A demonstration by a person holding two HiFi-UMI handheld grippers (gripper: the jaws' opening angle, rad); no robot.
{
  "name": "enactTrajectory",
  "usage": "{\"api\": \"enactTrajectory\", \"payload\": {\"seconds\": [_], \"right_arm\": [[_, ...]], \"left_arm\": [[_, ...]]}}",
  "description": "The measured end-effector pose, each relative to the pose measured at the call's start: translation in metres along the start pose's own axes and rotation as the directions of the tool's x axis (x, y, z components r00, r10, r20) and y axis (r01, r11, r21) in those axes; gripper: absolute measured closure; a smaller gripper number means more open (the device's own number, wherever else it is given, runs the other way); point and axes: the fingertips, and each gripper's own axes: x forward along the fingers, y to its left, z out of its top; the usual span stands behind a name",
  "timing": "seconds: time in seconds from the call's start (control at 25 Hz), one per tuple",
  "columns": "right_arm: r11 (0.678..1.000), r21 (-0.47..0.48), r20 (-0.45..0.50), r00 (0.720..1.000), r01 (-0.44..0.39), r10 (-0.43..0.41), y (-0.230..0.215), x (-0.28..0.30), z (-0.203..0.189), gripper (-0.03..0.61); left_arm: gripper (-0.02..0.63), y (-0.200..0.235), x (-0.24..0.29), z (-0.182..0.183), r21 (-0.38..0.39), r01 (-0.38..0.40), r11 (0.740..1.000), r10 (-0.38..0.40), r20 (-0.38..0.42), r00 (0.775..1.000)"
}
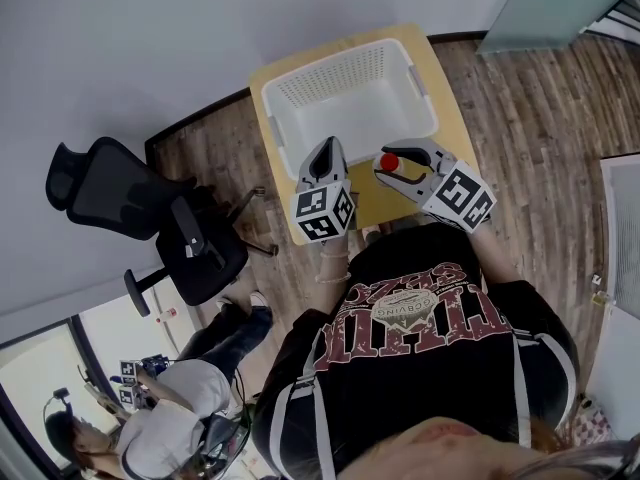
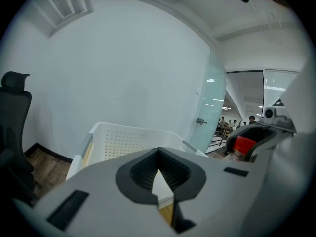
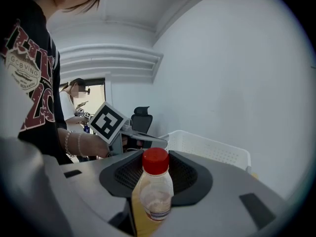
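An office, this one: plain white walls (image 1: 120,38), a wood-plank floor (image 1: 545,98) and a black swivel chair (image 1: 150,218) parked by the wall. A glass door (image 2: 210,107) stands to one side, and beyond it is a bright hall where more people (image 2: 232,124) stand about. A small wooden table (image 1: 385,203) carries a white basket (image 1: 330,68), a second person (image 1: 175,423) sits low on the left beside gear with square markers, and the same markers show on the left gripper (image 1: 329,146) and right gripper (image 1: 388,163), so there's recording kit in this office.

The left gripper (image 2: 159,156), jaws together, faces a white basket (image 2: 121,141)
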Motion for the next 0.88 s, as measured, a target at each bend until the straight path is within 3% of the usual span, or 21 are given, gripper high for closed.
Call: {"api": "enactTrajectory", "payload": {"seconds": [0.88], "right_arm": [[0.999,0.031,-0.075,0.997,0.021,-0.019,-0.001,0.021,-0.055,0.411]], "left_arm": [[0.569,-0.001,0.0,-0.013,-0.005,-0.007,1.0,0.006,-0.031,1.0]]}}
